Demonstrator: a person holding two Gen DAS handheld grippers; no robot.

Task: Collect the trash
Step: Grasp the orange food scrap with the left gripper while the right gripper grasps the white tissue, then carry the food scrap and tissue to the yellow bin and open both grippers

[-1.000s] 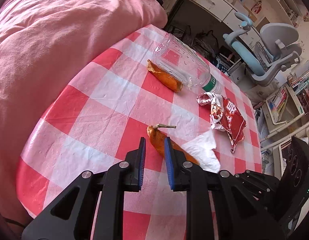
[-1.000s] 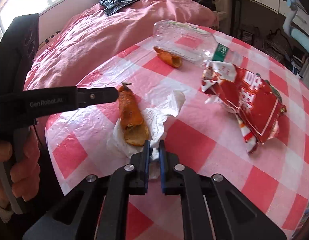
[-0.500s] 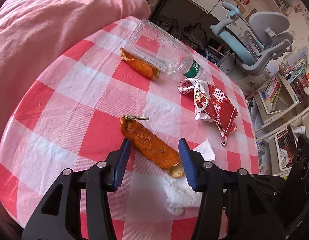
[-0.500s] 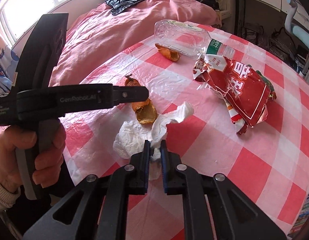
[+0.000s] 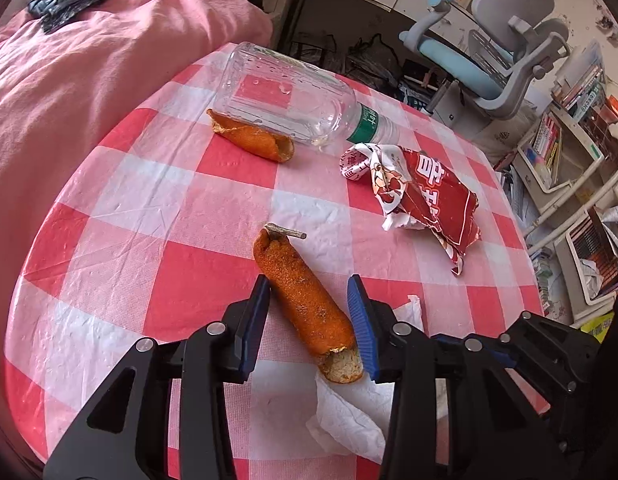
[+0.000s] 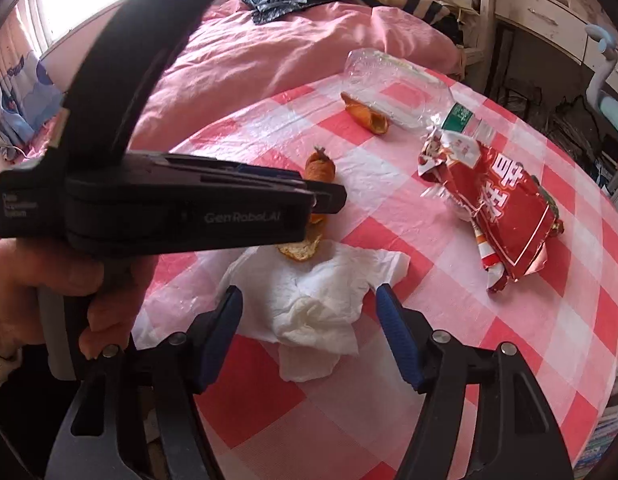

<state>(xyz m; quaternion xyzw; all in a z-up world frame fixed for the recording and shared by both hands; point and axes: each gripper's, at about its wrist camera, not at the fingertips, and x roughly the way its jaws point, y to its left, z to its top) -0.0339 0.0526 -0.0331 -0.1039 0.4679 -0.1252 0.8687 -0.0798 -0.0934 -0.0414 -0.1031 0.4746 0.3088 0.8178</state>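
My left gripper (image 5: 309, 320) closes around the orange peel (image 5: 307, 304), not yet pinching; my right gripper (image 6: 309, 336) has just spread wide over the tissue (image 6: 313, 300) on the checked cloth (image 5: 149, 208).

Left gripper (image 5: 309, 320): sliding in over the stemmed orange peel (image 5: 305, 300), now straddling it where before only its tip sat between the pads; jaws spreading wide, then narrowing again, right pad just beside the peel's cut end, contact unclear.

Right gripper (image 6: 309, 332): jaws parting from a pinch on the white tissue (image 6: 313, 300); tissue now lying flatter between open pads.

Hand (image 6: 69, 280) on the left gripper: crowding further into the right wrist view.
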